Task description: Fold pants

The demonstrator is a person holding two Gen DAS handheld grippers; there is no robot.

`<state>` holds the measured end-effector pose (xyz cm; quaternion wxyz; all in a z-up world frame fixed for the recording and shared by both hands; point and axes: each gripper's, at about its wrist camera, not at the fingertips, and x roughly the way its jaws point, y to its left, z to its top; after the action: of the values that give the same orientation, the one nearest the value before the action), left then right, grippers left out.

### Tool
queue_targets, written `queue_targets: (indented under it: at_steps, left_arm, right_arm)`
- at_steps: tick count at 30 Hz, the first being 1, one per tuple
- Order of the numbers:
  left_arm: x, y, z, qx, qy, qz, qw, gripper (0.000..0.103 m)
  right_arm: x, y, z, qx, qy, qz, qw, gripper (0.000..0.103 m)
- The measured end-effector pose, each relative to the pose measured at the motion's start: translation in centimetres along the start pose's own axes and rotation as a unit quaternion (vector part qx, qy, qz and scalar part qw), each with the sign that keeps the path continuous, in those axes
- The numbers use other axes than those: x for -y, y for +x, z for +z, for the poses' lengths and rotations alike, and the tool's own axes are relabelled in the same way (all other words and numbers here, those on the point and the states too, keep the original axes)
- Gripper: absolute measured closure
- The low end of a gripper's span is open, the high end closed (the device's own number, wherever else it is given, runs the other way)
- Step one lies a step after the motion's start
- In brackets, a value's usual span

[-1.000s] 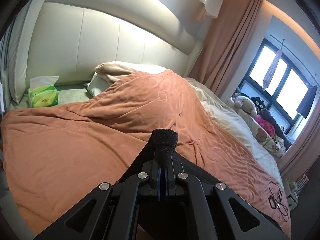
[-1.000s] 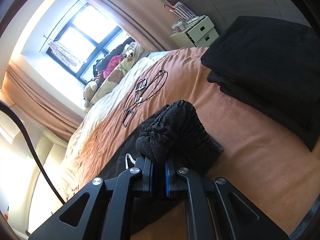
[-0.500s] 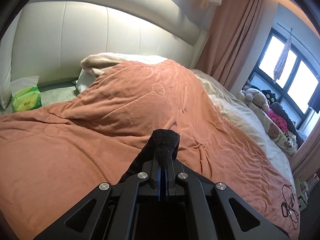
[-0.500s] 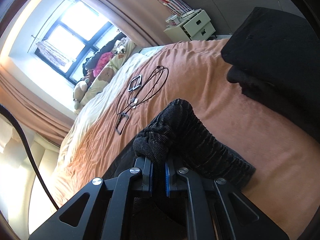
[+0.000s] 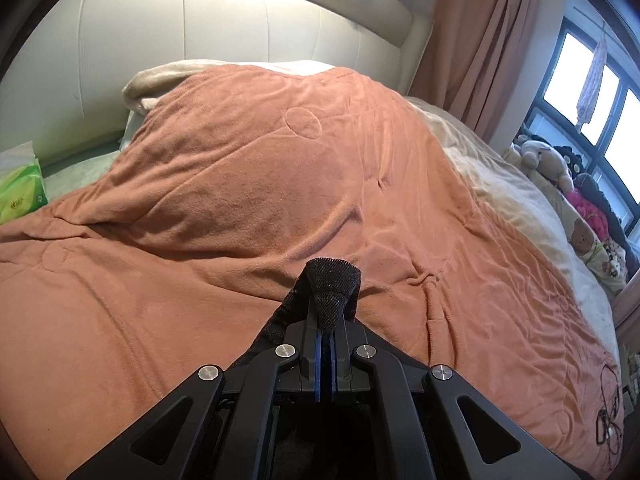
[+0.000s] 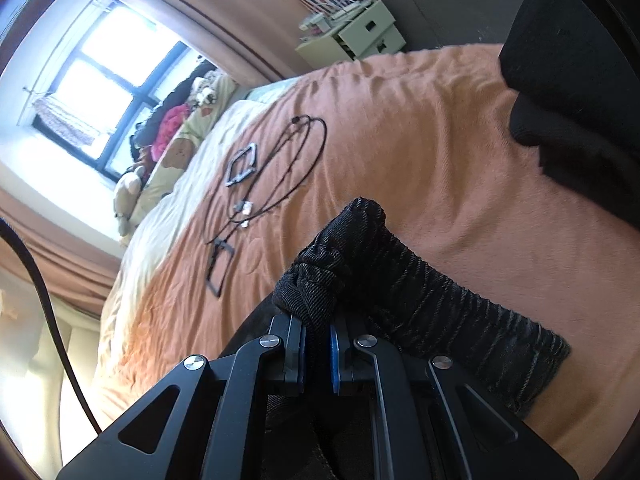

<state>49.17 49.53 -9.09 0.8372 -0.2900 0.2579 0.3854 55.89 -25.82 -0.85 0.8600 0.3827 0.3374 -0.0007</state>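
Pants [image 6: 400, 292] hang bunched over the orange bedspread [image 5: 240, 200], both grippers' fingers [image 5: 308, 336] clamped on dark fabric; lower both ends evenly so the fold lands flat.

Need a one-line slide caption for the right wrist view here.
Right claw shut on a bunched fold of the black pants above the orange blanket, cables and folded dark clothes beyond.

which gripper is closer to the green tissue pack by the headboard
Left, probably. The tissue pack shows at the left edge of the left gripper view, across the blanket. The right gripper view never shows it.
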Motion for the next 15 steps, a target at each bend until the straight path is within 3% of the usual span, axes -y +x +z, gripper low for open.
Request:
queue_targets:
  at_steps: [12, 15]
  left_arm:
    - [1.2, 6.6, -1.0, -0.048, 0.007, 0.028, 0.9984, 0.1]
    - [1.5, 8.6, -1.4, -0.077, 0.016, 0.021, 0.9967, 0.1]
  right_arm:
    - [-2.3, 3.9, 0.2, -0.003, -0.002, -0.03, 1.0, 0.097]
    - [-2.8, 4.4, 0.2, 0.0, -0.008, -0.031, 0.999, 0.097]
